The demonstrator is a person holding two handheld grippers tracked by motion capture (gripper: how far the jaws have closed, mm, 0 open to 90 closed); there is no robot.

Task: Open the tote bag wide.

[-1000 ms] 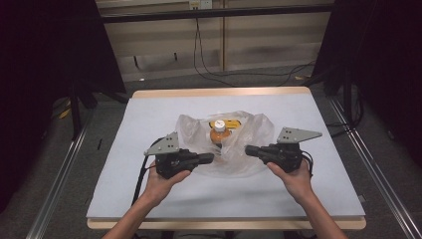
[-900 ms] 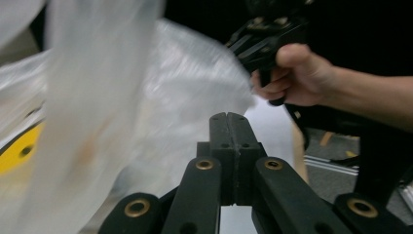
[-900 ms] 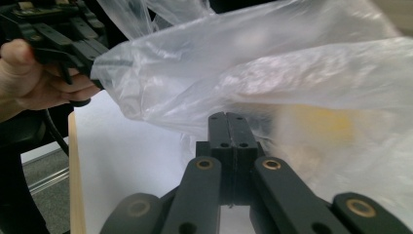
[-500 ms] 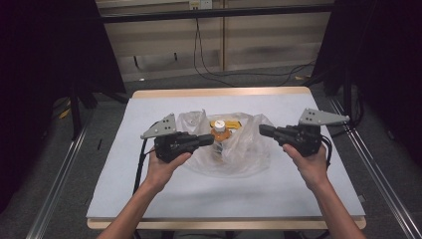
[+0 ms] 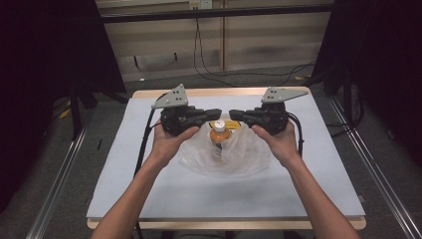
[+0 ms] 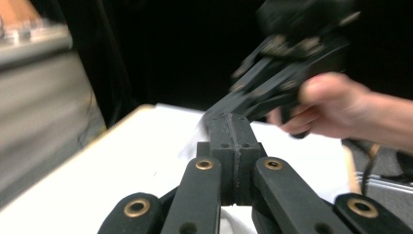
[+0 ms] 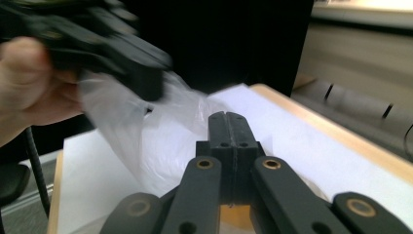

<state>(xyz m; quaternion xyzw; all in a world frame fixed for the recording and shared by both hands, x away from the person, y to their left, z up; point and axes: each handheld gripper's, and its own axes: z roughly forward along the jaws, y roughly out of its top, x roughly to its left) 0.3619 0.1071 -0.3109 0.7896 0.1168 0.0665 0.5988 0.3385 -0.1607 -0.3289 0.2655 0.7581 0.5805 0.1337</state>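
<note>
Both grippers, left and right, have jaws pinched closed on the clear plastic bag, raised above the table with the orange bottle inside; bagging looks done, tying or carrying probably remains.

Both forearms are reaching forward, raised, each hand gripping its tool. The left gripper and right gripper are pointing inward, tips nearly meeting (fingers pressing together on each).
</note>
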